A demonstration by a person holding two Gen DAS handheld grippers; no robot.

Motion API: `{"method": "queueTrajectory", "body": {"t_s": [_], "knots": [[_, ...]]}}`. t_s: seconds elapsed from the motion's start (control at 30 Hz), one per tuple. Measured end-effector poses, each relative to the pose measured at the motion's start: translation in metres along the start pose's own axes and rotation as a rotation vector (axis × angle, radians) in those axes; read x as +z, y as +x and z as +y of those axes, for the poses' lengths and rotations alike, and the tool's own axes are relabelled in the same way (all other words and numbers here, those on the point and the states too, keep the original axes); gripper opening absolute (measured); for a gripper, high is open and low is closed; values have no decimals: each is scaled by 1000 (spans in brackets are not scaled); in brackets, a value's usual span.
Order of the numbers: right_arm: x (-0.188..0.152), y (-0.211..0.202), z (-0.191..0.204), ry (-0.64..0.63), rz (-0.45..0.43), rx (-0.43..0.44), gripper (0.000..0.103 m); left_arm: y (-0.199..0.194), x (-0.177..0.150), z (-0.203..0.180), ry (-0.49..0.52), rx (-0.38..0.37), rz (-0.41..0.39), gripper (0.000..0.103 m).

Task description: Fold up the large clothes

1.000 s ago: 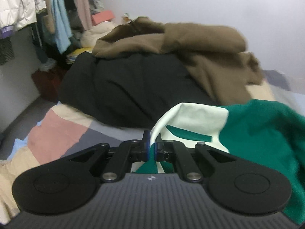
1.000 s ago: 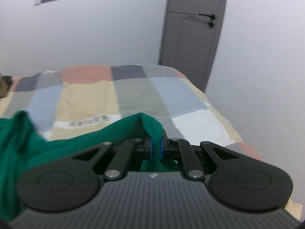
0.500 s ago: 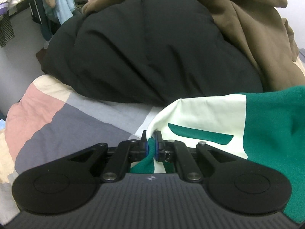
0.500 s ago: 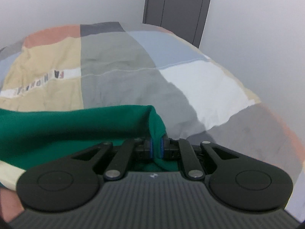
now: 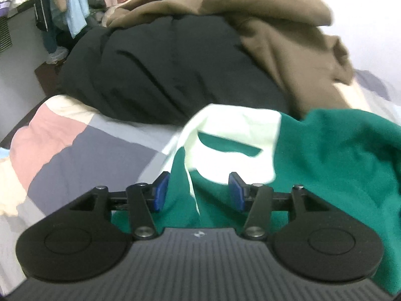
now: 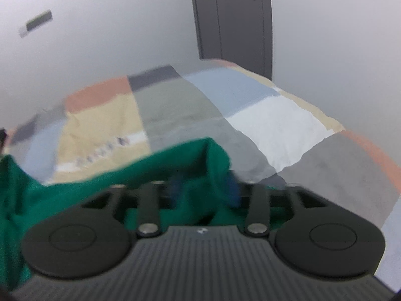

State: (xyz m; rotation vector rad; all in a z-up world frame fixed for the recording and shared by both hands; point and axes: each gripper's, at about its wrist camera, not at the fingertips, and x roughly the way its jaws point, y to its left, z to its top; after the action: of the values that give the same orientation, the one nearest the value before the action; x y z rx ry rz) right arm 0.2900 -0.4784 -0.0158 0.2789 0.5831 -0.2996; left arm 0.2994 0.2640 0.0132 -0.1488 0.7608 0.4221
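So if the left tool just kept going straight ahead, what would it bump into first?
Probably the green and cream garment, already lying between the open left tool. Beyond it sits the black coat on the bed, though depth is hard to judge.

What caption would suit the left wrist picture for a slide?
Left gripper open over a green and cream garment on a patchwork bed, with black and brown coats piled behind.
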Motion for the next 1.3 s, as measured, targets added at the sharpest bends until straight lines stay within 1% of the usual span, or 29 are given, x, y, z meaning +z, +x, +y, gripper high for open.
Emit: {"method": "queueTrajectory", "body": {"t_s": [0.13, 0.27, 0.33, 0.5, 0.63, 0.67, 0.7, 0.73, 0.77, 0.83, 0.93, 0.97, 1.07, 1.1, 1.13, 1.2, 1.3], "knots": [[3, -38, 21, -27, -20, 64, 52, -37, -21, -9, -3, -68, -15, 57], [3, -79, 54, -56, -45, 147, 52, -73, -44, -22, -2, -129, -26, 57], [0, -95, 72, -62, -48, 197, 52, -88, -57, -29, 0, -172, -18, 57], [-22, -133, 127, -81, -28, 340, 52, -120, -90, -48, -30, -289, 0, 57], [-51, -150, 168, -72, 12, 446, 52, -142, -119, -65, -50, -384, 11, 57], [-60, -151, 176, -70, 23, 468, 60, -146, -126, -71, -44, -411, 20, 57], [-68, -152, 183, -72, 36, 482, 70, -149, -133, -75, -35, -432, 27, 57], [-76, -150, 191, -73, 51, 492, 76, -152, -140, -79, -25, -450, 29, 57], [-86, -147, 198, -71, 65, 496, 84, -153, -147, -83, -16, -466, 32, 57], [-101, -140, 207, -82, 95, 487, 85, -155, -158, -87, -7, -500, 36, 57], [-124, -125, 219, -106, 152, 474, 85, -153, -168, -89, 8, -516, 35, 57], [-130, -120, 223, -117, 166, 471, 87, -152, -168, -88, 6, -525, 32, 57], [-150, -108, 241, -186, 229, 500, 88, -142, -161, -82, -6, -538, 19, 57], [-154, -103, 249, -223, 251, 509, 90, -139, -161, -81, -2, -535, 8, 57], [-158, -100, 256, -256, 263, 514, 91, -134, -156, -79, 2, -534, 2, 57], [-164, -98, 265, -296, 249, 519, 93, -126, -153, -77, 0, -536, -5, 57], [-171, -92, 276, -366, 254, 523, 94, -112, -150, -75, -1, -536, 5, 57]]}}
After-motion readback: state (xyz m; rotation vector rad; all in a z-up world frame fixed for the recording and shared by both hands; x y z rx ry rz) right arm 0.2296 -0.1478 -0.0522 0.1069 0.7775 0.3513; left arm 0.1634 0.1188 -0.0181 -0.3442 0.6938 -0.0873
